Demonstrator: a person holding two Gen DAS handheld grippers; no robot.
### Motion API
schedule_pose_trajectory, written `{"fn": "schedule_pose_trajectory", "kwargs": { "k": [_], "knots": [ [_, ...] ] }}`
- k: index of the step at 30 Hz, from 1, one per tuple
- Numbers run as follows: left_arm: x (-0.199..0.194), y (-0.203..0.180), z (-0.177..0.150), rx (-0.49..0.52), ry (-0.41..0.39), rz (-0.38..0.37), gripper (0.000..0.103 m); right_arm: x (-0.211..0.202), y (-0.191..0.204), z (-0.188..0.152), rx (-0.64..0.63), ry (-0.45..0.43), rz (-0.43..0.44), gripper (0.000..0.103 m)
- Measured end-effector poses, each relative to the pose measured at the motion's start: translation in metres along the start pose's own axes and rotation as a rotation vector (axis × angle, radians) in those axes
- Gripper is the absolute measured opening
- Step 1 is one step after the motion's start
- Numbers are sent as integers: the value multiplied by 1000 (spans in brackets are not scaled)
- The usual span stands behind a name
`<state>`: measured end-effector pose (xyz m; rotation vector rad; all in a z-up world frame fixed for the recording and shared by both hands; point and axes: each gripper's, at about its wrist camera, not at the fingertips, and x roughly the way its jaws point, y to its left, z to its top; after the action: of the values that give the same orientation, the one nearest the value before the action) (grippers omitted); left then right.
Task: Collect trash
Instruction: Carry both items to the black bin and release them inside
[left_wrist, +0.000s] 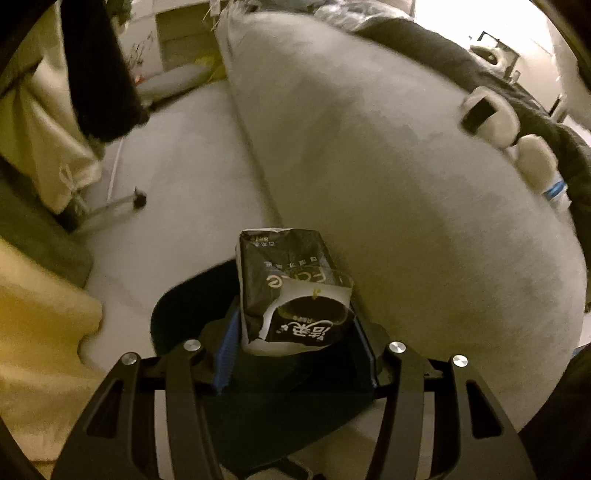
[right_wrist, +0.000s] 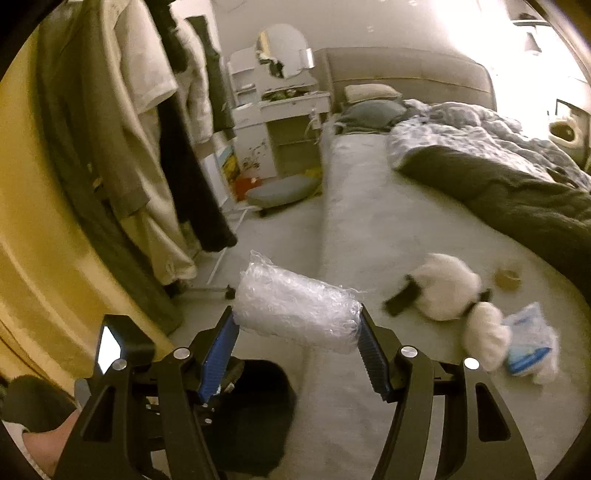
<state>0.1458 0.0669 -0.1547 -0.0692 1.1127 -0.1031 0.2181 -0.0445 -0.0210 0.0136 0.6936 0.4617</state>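
In the left wrist view my left gripper (left_wrist: 293, 321) is shut on a crumpled black carton (left_wrist: 284, 280) with white print, held upright between the blue pads (left_wrist: 225, 354). Below it lies the dark mouth of a black bin (left_wrist: 177, 310). In the right wrist view my right gripper (right_wrist: 295, 314) is shut on a roll of clear bubble wrap (right_wrist: 295, 306), lying crosswise between its blue pads (right_wrist: 216, 362). The black bin (right_wrist: 255, 413) sits just under and behind these fingers. A blue-and-white plastic packet (right_wrist: 532, 343) and a tape roll (right_wrist: 508, 277) lie on the bed.
The grey bed (right_wrist: 369, 229) fills the right side, with a dark blanket (right_wrist: 498, 184) and a white plush toy (right_wrist: 450, 291). Hanging clothes (right_wrist: 129, 147) crowd the left, a white dresser (right_wrist: 280, 110) stands behind. A hand (right_wrist: 48, 443) and a lit black device (right_wrist: 110, 347) are at lower left.
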Motion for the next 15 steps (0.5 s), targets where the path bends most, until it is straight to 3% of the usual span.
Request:
{"fn": "schedule_pose_trajectory", "kwargs": {
  "k": [11,15],
  "knots": [
    [25,50,-36,-95,152,-36,57,45,48,-8,-69,116,39,64],
    [26,58,-41,-117,176,-42,64,62,53,-15,-68,174,40,64]
  ]
}}
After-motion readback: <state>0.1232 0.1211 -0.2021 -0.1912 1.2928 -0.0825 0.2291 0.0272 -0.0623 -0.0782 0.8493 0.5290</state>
